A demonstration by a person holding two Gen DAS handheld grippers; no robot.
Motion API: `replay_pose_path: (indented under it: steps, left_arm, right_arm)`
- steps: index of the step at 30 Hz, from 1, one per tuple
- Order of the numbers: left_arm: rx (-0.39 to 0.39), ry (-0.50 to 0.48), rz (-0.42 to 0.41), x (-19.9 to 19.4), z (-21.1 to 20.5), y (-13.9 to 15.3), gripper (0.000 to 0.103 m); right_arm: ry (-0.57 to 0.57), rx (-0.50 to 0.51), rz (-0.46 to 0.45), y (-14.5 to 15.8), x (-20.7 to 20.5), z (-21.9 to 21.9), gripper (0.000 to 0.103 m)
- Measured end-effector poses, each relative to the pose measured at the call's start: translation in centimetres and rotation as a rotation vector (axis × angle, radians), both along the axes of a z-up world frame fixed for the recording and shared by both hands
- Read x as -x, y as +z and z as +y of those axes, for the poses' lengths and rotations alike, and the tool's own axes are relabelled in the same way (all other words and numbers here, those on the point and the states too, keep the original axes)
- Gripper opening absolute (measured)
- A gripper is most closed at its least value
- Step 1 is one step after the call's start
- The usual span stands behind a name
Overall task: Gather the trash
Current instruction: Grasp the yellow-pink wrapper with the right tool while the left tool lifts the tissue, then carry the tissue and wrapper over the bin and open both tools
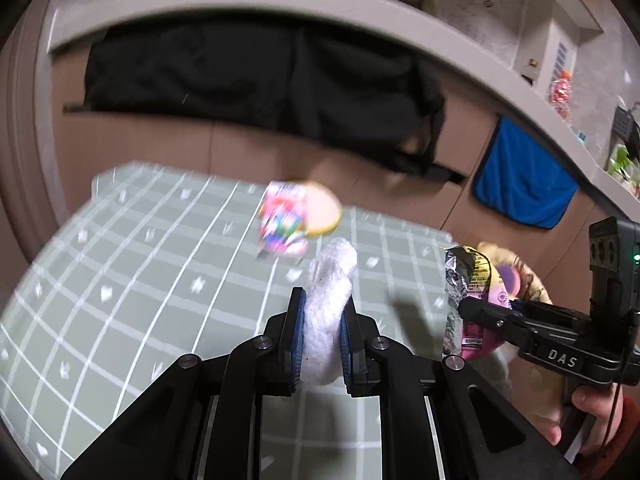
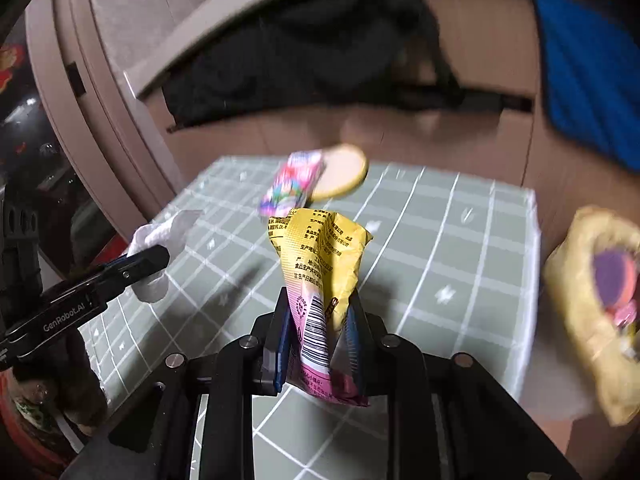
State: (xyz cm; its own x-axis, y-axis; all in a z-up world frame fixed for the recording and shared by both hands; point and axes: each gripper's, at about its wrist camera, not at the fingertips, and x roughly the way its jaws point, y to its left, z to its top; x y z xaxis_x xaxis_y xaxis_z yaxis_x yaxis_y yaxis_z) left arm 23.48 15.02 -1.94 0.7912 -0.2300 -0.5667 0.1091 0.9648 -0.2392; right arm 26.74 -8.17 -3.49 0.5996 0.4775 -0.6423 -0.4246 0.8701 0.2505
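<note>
White wad: a crumpled white tissue wad (image 1: 330,316) sits pinched between the blue pads of the left gripper (image 1: 320,344), held clear above the table, likely so it can be carried off as trash.
Yellow wrapper: a crinkled yellow-and-pink foil snack wrapper (image 2: 320,280) with a barcode is clamped low between the jaws of the right gripper (image 2: 318,344), its loose top standing up; the low grip probably keeps the light foil from slipping.
Grippers together: both are lifted side by side, near each other yet apart, each loaded with one piece.
Table: a grey-green cloth with a white grid (image 1: 132,280) covers it.
Left behind: a small pink printed packet (image 1: 282,220) lies at the far side, touching a round tan disc with a yellow rim (image 1: 324,210); both are blurred, so what the disc is cannot be told.
Beyond: a black garment (image 1: 256,76) and a blue cloth (image 1: 520,180) hang over a brown panel.
Progress, judged: two pieces in hand, at least the packet yet to gather; no bin shows in either view.
</note>
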Motion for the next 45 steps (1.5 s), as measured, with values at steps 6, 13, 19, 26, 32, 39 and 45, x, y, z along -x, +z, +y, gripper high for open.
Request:
replay_pose_path:
  steps: [6, 13, 19, 26, 32, 39, 45]
  left_arm:
    - [-0.046, -0.007, -0.114, -0.4, -4.8, 5.0, 0.015]
    - [-0.067, -0.033, -0.213, -1.1, -10.7, 8.8, 0.015]
    - [-0.108, -0.088, -0.318, -0.9, -15.6, 11.8, 0.015]
    - [-0.104, -0.173, -0.355, -1.0, -20.5, 13.5, 0.015]
    - [-0.093, -0.256, -0.347, -1.1, -24.7, 13.4, 0.015]
    - [-0.086, -0.318, -0.306, -2.7, -28.7, 12.0, 0.015]
    - [-0.075, -0.349, -0.267, -3.9, -30.8, 10.7, 0.015]
  right_arm:
    - [0.004, -0.002, -0.143, 5.2, 0.1, -3.7, 0.022]
    - [-0.023, 0.021, -0.275, 9.8, 0.8, -8.9, 0.022]
    - [-0.098, 0.02, -0.345, 12.3, 1.6, -14.1, 0.022]
    - [-0.17, 0.022, -0.393, 14.0, 2.4, -18.3, 0.022]
    - [-0.222, 0.025, -0.409, 14.3, 3.1, -21.4, 0.022]
    - [-0.275, 0.052, -0.405, 13.8, 3.0, -24.2, 0.022]
    - [-0.318, 0.035, -0.366, 12.6, 2.2, -26.7, 0.022]
